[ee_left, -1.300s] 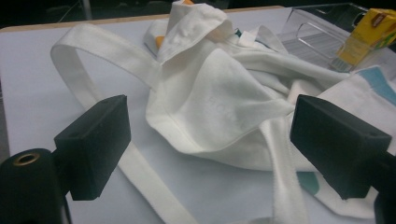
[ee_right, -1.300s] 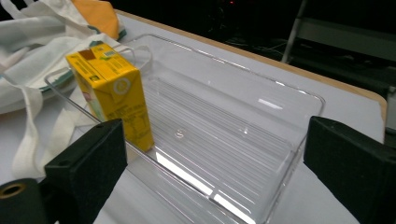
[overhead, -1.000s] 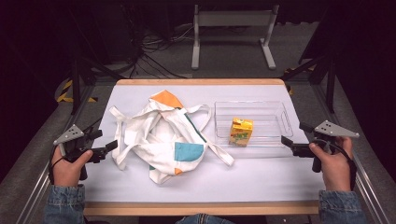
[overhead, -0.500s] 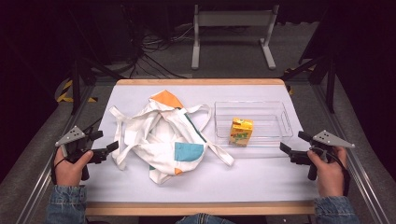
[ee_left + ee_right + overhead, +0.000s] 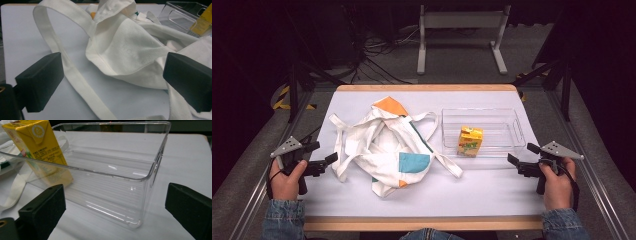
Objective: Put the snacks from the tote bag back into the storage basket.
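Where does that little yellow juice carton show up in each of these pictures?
High view: juice carton stands right of centre, inside the clear bin.
Left gripper view: a yellow sliver at the upper right edge.
Right gripper view: upper left, behind the bin's wall.
Shared landmark: the clear bin.

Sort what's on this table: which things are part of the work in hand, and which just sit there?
In play:
- crumpled white cloth tote bag, before the left gripper
- clear plastic bin, before the right gripper
- yellow juice carton

Bystanders:
- white table cover
- metal stand behind
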A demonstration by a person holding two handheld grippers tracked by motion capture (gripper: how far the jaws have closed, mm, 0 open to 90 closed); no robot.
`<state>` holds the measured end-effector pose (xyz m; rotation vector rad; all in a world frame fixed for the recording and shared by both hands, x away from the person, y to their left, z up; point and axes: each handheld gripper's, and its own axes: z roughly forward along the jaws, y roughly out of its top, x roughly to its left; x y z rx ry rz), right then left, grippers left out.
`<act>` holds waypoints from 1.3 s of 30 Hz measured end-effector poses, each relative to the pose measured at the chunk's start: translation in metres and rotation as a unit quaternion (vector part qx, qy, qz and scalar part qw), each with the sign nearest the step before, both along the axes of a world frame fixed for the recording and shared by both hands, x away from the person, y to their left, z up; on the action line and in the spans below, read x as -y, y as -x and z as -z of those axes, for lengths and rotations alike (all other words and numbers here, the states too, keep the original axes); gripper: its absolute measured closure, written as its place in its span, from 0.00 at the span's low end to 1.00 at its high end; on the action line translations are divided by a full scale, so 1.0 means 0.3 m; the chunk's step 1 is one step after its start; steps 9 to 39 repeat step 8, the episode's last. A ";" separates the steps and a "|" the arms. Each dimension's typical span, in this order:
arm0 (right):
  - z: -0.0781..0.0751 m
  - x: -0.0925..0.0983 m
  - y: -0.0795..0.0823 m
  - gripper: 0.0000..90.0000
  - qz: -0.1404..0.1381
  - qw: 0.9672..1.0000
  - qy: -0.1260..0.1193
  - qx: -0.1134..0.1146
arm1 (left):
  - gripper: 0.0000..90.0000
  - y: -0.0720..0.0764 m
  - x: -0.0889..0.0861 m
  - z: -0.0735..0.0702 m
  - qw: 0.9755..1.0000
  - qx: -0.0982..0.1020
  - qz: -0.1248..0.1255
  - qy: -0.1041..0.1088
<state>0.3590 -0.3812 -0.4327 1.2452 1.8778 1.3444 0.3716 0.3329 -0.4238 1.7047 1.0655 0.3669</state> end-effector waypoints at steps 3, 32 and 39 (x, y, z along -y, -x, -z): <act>-0.004 0.000 -0.002 0.04 -0.003 1.000 0.000 0.004 | 0.03 0.005 -0.014 0.009 1.000 -0.005 -0.011 0.013; -0.005 0.004 -0.004 0.04 0.003 1.000 0.003 0.009 | 0.03 0.016 -0.027 0.021 1.000 -0.005 -0.020 0.009; -0.005 0.004 -0.004 0.04 0.003 1.000 0.003 0.009 | 0.03 0.016 -0.027 0.021 1.000 -0.005 -0.020 0.009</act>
